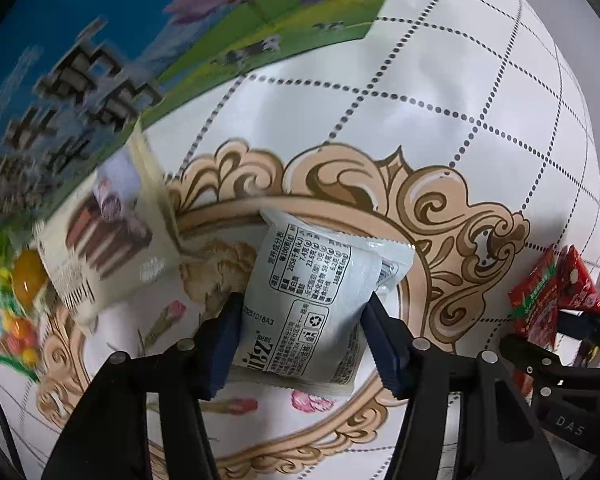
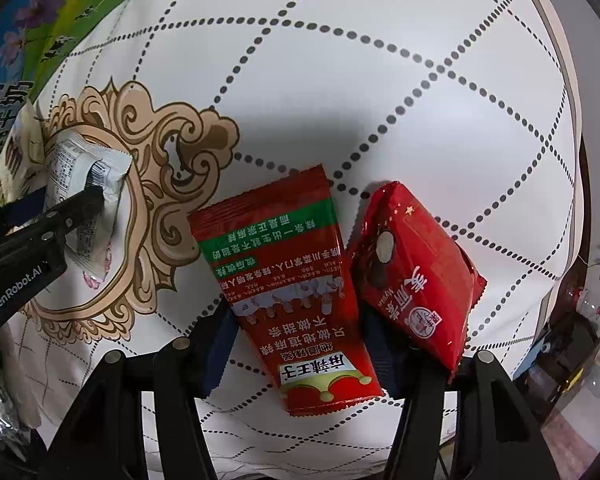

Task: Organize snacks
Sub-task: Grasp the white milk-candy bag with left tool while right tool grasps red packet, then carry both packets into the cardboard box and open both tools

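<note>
blurred: blue carton (image 1: 60, 80) lettering, candy bag (image 1: 16, 312) | cut off: carton's far side

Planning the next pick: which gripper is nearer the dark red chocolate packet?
Right. The right gripper straddles the red strip packet lying against the chocolate packet; the left gripper is off across the cloth on the white packet.

Both wrist views look steeply down, close over tablecloth (image 1: 440, 80); shared: white packet (image 1: 312, 304), red packets (image 2: 296, 296).
</note>
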`<state>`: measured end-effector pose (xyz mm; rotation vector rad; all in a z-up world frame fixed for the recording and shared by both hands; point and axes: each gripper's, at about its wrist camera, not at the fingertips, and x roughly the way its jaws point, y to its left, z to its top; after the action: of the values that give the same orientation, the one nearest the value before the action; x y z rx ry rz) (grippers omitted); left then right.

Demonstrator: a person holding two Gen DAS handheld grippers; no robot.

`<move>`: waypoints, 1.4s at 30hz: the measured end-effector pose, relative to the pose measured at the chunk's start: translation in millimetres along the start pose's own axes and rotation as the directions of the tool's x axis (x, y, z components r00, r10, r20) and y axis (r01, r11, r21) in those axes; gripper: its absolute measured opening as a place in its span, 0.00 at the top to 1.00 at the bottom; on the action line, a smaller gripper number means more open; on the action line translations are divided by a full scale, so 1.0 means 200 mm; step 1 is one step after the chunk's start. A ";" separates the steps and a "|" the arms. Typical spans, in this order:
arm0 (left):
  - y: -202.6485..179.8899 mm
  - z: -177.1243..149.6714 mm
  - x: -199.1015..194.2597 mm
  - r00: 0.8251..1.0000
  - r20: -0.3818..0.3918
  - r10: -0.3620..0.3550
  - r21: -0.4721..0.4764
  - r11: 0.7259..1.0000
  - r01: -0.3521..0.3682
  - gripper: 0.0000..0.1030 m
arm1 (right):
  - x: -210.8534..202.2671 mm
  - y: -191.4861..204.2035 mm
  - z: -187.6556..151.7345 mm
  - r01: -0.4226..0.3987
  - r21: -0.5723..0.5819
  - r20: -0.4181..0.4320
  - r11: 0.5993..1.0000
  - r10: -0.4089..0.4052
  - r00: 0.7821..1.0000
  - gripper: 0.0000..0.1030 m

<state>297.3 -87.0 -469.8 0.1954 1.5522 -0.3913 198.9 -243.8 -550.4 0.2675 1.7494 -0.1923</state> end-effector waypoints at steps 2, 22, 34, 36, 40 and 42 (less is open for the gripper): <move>0.09 -0.13 0.00 0.999 -0.020 -0.034 -0.078 0.996 0.032 0.50 | -0.03 -0.01 -0.03 -0.028 0.010 -0.003 1.000 0.028 1.000 0.44; -0.01 -0.40 0.24 0.993 -0.119 0.013 -0.106 0.994 -0.026 0.33 | 0.07 0.10 -0.14 -0.077 -0.030 -0.070 0.997 0.075 0.995 0.33; 0.01 -0.67 -0.02 0.997 -0.057 0.046 -0.260 0.964 -0.059 0.34 | 0.06 0.20 -0.32 -0.029 -0.037 0.028 0.999 0.030 0.999 0.51; 0.04 -0.72 -0.08 0.998 -0.036 0.044 -0.287 0.956 -0.052 0.34 | 0.04 0.22 -0.33 -0.061 -0.032 0.028 0.998 0.062 0.998 0.52; 0.10 -0.78 -0.24 0.999 0.010 0.037 -0.333 0.942 -0.031 0.34 | -0.04 0.28 -0.37 -0.124 -0.035 0.041 0.992 0.125 0.991 0.53; 0.16 -0.79 -0.35 0.999 0.036 0.036 -0.347 0.938 -0.021 0.34 | -0.10 0.31 -0.38 -0.157 -0.036 0.054 0.987 0.159 0.986 0.53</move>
<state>162.5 8.1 -406.8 -0.0651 1.5484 -0.0925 147.8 -163.9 -515.6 0.3729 1.6650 -0.0563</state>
